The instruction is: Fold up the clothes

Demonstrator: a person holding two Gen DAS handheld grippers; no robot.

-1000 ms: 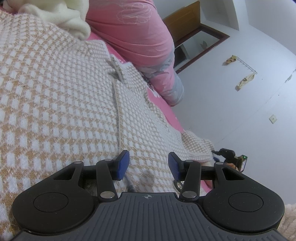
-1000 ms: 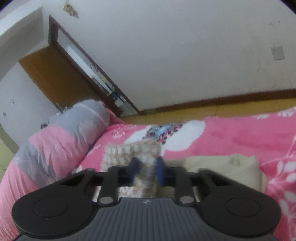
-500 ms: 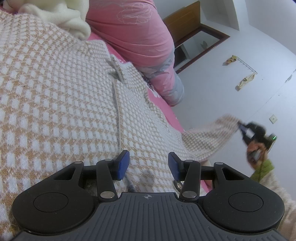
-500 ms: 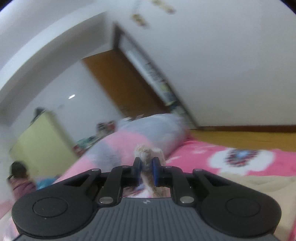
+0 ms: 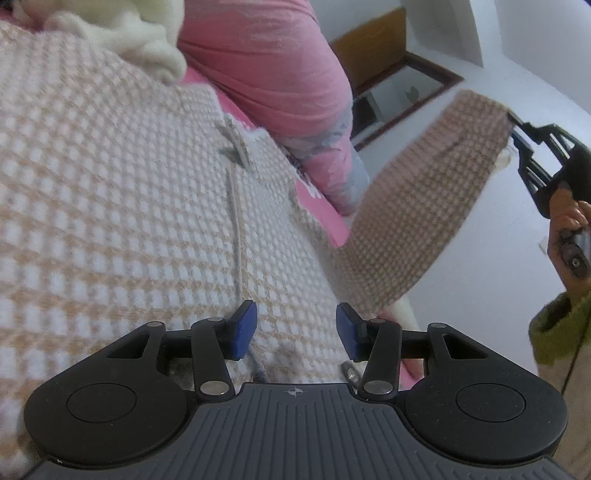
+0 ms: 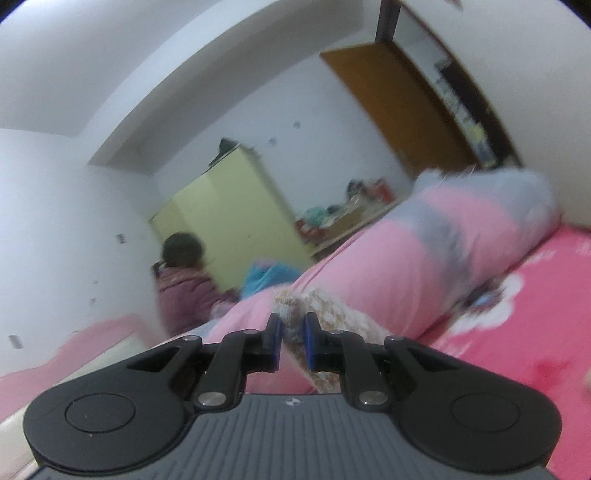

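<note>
Your left gripper sits low over the checked knit sweater, which lies spread flat on the pink bed. Its jaws are opening, blue pads apart with sweater fabric under the gap, not pinched. Your right gripper has its jaws nearly together, clamped on the sweater's sleeve. The left wrist view shows that sleeve lifted off the bed and stretched up toward the right gripper. A cream garment rests at the sweater's far edge, beside a rolled pink quilt.
</note>
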